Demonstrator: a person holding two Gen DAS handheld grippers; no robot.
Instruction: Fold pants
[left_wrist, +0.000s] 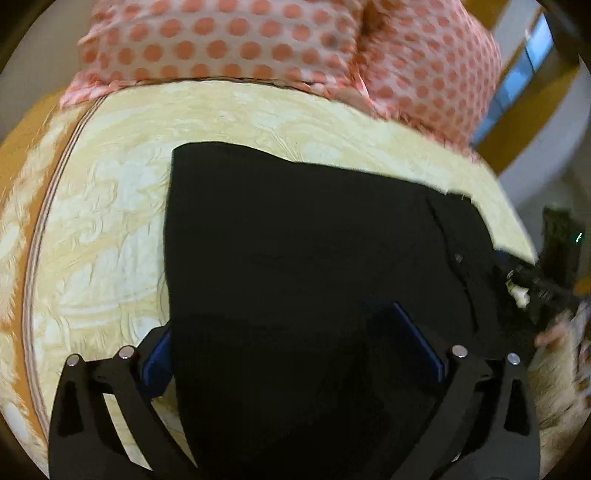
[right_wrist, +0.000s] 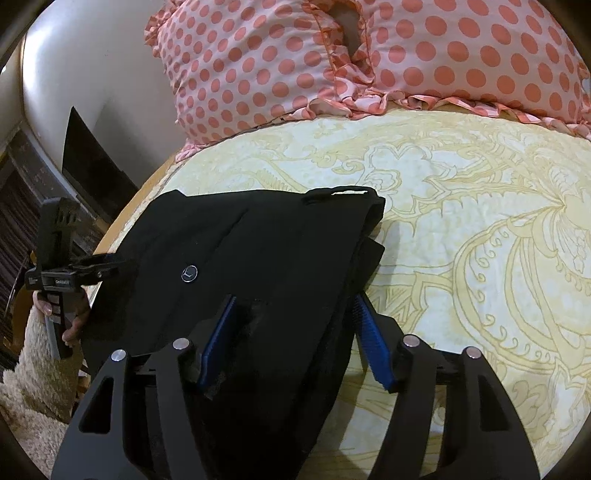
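Note:
Black pants lie folded on a cream and yellow patterned bedspread. My left gripper hangs just above the near part of the pants with its jaws wide apart, blue pads on either side of the cloth. In the right wrist view the pants show a waistband with a metal button. My right gripper is open too, its blue pads straddling the near fold of the pants. Each gripper shows at the edge of the other's view, the right and the left.
Two pink polka-dot pillows lie at the head of the bed. The bed's edge is on the left in the right wrist view, with a shaggy rug and a dark screen by the wall beyond.

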